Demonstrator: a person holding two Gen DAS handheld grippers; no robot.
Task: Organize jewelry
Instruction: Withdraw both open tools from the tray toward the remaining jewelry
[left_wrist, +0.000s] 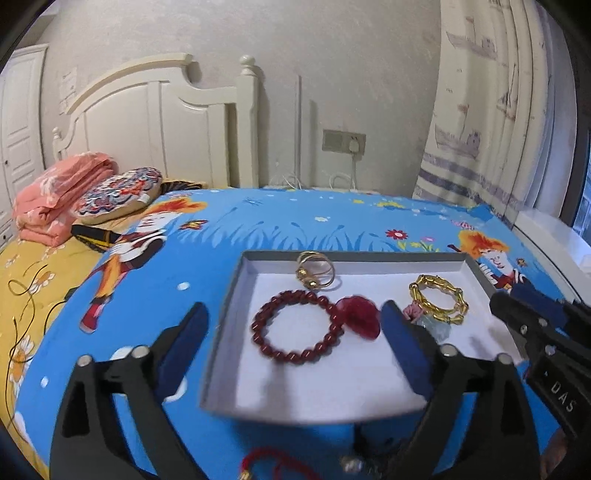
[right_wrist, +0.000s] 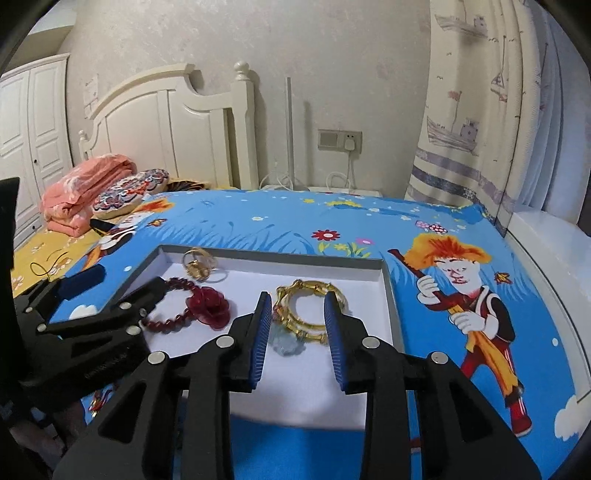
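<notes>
1. A shallow grey tray (left_wrist: 236, 295) with a white floor was laid on a bed with a blue cartoon sheet (left_wrist: 258, 221)
2. Inside the tray a dark red bead bracelet (left_wrist: 295, 328) was seen lying flat, with a red flower charm (left_wrist: 360, 319) touching its right side
3. A gold coiled ring (left_wrist: 314, 269) was placed near the far wall of the tray, behind the bead bracelet
4. A gold bamboo-style bangle (left_wrist: 439, 302) was seen at the right of the tray, with a pale blue charm (right_wrist: 286, 341) just beside its near edge
5. The left claw (left_wrist: 291, 325) was held wide open above the tray, and nothing was gripped; the bead bracelet was seen between its two blue pads (left_wrist: 400, 339) without being touched
6. The right claw (right_wrist: 297, 317) was held partly open, and the gold bangle was seen between its pads; no pressing on the bangle could be seen, so it was not held
7. A thin red cord (left_wrist: 258, 458) was seen on the sheet near the front of the tray, outside it
8. A folded pink blanket (left_wrist: 62, 195) and a patterned cushion (left_wrist: 122, 192) were kept by the white headboard (left_wrist: 155, 122), well apart from the tray
</notes>
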